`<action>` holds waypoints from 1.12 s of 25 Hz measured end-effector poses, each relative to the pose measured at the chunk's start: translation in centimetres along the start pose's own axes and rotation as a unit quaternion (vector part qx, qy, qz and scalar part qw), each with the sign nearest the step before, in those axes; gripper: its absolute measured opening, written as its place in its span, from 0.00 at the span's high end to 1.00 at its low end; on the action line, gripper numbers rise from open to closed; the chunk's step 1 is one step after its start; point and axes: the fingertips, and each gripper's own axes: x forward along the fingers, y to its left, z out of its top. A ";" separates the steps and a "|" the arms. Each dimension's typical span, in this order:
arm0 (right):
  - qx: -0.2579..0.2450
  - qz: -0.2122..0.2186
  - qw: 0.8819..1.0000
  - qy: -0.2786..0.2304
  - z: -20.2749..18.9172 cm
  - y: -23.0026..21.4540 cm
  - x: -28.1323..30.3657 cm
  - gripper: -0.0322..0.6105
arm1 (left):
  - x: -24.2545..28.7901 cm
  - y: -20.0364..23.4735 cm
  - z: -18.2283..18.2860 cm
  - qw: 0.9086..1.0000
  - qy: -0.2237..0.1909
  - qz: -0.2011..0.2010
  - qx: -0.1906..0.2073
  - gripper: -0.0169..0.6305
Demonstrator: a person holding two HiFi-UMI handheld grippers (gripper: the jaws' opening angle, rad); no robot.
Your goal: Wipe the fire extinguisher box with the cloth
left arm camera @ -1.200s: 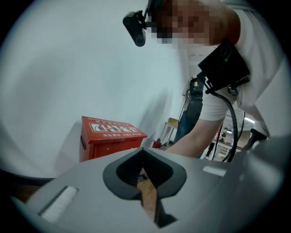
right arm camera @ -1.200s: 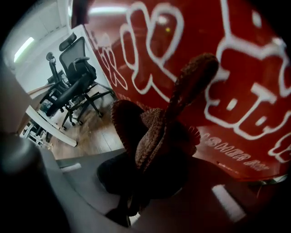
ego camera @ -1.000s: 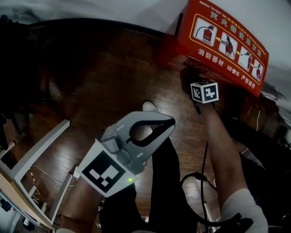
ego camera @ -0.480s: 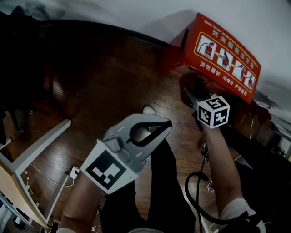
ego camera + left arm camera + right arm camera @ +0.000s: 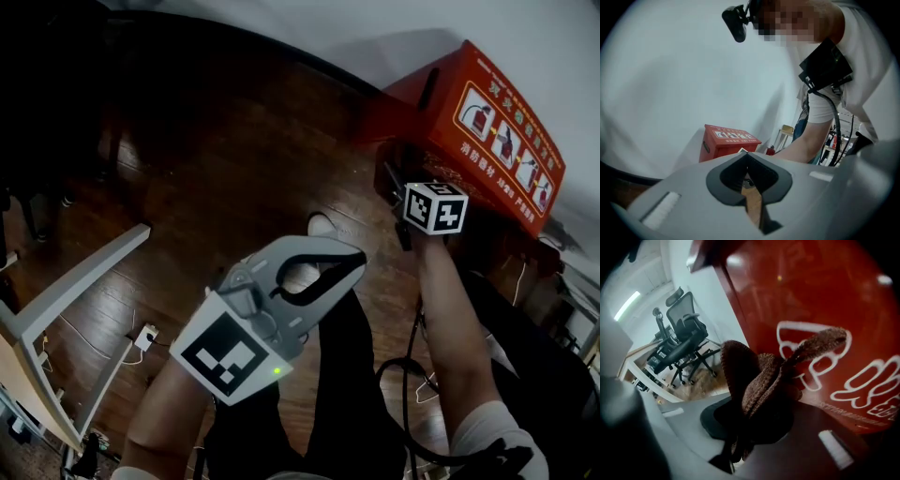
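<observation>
Left claw: jaws together, apparently fully closed, nothing between them; raised at mid-body on the left forearm. Right claw: jaws clamped on cloth; right arm stretched forward.

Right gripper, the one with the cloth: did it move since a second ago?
Yes. Against the red fire extinguisher box, the right gripper has slid toward the box's left end in the head view, brown cloth shut in its jaws.
</observation>
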 end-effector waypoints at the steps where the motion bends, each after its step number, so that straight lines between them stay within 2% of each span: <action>1: 0.004 -0.004 1.000 0.009 -0.8 -0.4 1.1 0.87 | -0.2 0.3 -0.4 1.000 0.002 0.003 -0.003 0.97; 4: 0.019 -0.009 0.999 0.035 -3.0 -1.6 4.1 0.87 | -0.7 1.2 -1.4 1.000 0.001 0.013 -0.011 0.97; 8: -0.011 -0.023 0.997 0.071 -4.8 -2.6 6.2 0.87 | -1.4 1.9 -2.0 0.999 -0.005 0.026 -0.022 0.97; 12: -0.030 -0.010 0.996 0.081 -3.6 -1.4 4.8 0.87 | -2.1 2.2 -1.3 0.999 -0.014 0.034 -0.018 0.97; 14: -0.068 0.017 0.994 0.083 -2.0 1.7 2.5 0.87 | -3.1 2.1 -0.4 0.999 -0.018 0.042 -0.017 0.97; 15: -0.102 0.033 0.990 0.089 -1.2 3.5 0.9 0.87 | -3.8 1.9 0.2 0.998 -0.022 0.048 -0.018 0.97; 17: -0.195 0.065 0.973 0.109 0.5 7.4 -3.2 0.87 | -5.4 1.2 1.7 0.998 -0.033 0.057 -0.018 0.97; 19: -0.298 0.101 0.940 0.130 2.4 10.9 -7.4 0.87 | -7.2 0.7 3.2 0.997 -0.043 0.066 -0.008 0.97; 20: -0.352 0.117 0.918 0.141 3.8 12.3 -9.3 0.87 | -8.0 0.6 3.9 0.996 -0.047 0.072 -0.001 0.97; 21: -0.412 0.127 0.889 0.155 5.4 13.3 -11.1 0.87 | -8.9 0.7 4.8 0.995 -0.052 0.081 0.006 0.97; 22: -0.477 0.130 0.852 0.172 7.2 14.0 -12.9 0.87 | -9.8 0.8 5.6 0.994 -0.058 0.091 0.012 0.97; 24: -0.597 0.124 0.764 0.211 10.7 14.6 -16.0 0.87 | -11.8 1.2 7.0 0.991 -0.068 0.112 0.021 0.97; 25: -0.639 0.126 0.723 0.231 12.4 14.6 -17.1 0.87 | -12.6 1.3 7.5 0.990 -0.072 0.122 0.021 0.97; 26: -0.666 0.136 0.688 0.252 13.9 14.4 -17.8 0.87 | -13.3 1.5 7.9 0.988 -0.078 0.132 0.018 0.97; 28: -0.694 0.175 0.631 0.299 16.4 13.7 -17.5 0.87 | -13.6 2.4 8.3 0.984 -0.088 0.153 0.006 0.97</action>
